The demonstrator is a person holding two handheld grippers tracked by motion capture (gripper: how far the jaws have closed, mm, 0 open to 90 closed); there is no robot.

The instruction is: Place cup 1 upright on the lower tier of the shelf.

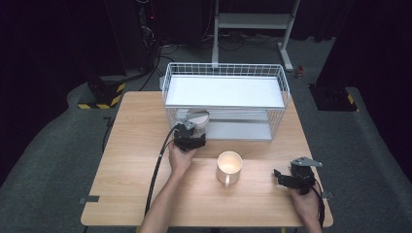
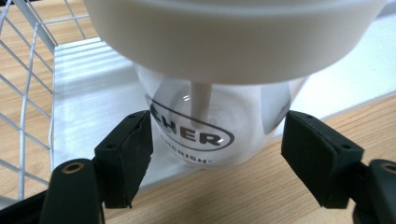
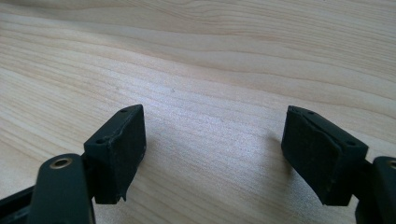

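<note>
Glass jar (image 2: 205, 126) with a white lid stands on the lower shelf of the wire rack (image 1: 226, 73), between the left tool's (image 1: 190, 127) wide-spread jaws, untouched. Right tool (image 1: 284, 175) rests wide on the wooden surface (image 1: 131, 160), near the mug (image 1: 229, 166).

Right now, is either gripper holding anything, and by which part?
Nothing is held. The left gripper stands open around the clear jar on the rack's lower shelf, pads apart from the glass. The right gripper is open over bare table.
</note>
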